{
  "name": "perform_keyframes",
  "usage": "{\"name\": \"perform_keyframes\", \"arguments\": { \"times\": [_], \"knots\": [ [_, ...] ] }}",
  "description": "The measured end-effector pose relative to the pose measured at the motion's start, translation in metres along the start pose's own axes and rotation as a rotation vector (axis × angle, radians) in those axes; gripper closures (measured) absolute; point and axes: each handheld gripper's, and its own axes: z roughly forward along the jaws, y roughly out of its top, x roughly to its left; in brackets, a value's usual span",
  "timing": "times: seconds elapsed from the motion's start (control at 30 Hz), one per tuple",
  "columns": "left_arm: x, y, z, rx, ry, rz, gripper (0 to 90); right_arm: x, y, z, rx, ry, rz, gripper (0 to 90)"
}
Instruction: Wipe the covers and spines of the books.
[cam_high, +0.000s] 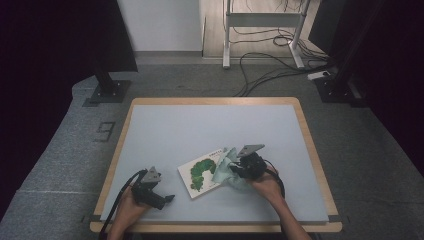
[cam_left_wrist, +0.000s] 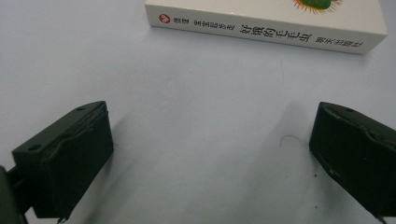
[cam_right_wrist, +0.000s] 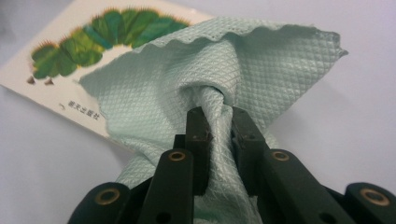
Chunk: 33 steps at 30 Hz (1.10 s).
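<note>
Two things sit at the centre of the work: a pale green cloth and a picture book with a green caterpillar on its white cover. The right gripper has its jaws drawn nearly together on a bunched fold of the cloth, the waffle-textured fabric squeezed between them and fanning out above and to both sides of the tips. In the right gripper view the cloth's loose edge drapes over the near corner of the book, which lies beyond and to the left of the jaws. In the high view the right gripper stands at the book's right edge, with the cloth heaped partly on the cover and partly on the table beneath the gripper; the person's right hand grasps it from behind.

The left gripper has its jaws spread wide, with nothing between them but bare light-blue tabletop. The book's spine, printed with small characters and a red logo, lies ahead of those jaws, apart from both. In the high view the left gripper rests low, left of the book, held by the left hand.
</note>
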Motion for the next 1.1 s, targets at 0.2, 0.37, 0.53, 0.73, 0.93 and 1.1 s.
{"name": "perform_keyframes", "arguments": {
  "times": [0.2,0.37,0.53,0.73,0.93,1.1],
  "knots": [
    [0.000,0.000,0.000,0.000,0.000,0.000,0.0,0.004,-0.004,0.009,0.008,0.012,-0.003,78.4],
    [0.000,0.000,0.000,0.000,0.000,-0.001,0.0,0.016,0.000,0.012,0.010,0.049,-0.045,78.3],
    [0.000,0.000,0.000,0.000,0.000,-0.001,0.0,0.030,0.006,0.020,0.004,0.088,-0.059,78.2],
    [0.000,0.000,0.000,-0.001,0.000,-0.001,0.0,0.042,0.011,0.026,-0.005,0.121,-0.068,78.1],
    [0.000,0.000,0.000,0.000,0.000,0.000,0.0,0.054,0.015,0.031,-0.016,0.155,-0.083,78.1],
    [0.000,0.000,0.000,-0.002,-0.001,-0.002,0.0,0.066,0.020,0.036,-0.015,0.182,-0.110,78.0]
  ]
}}
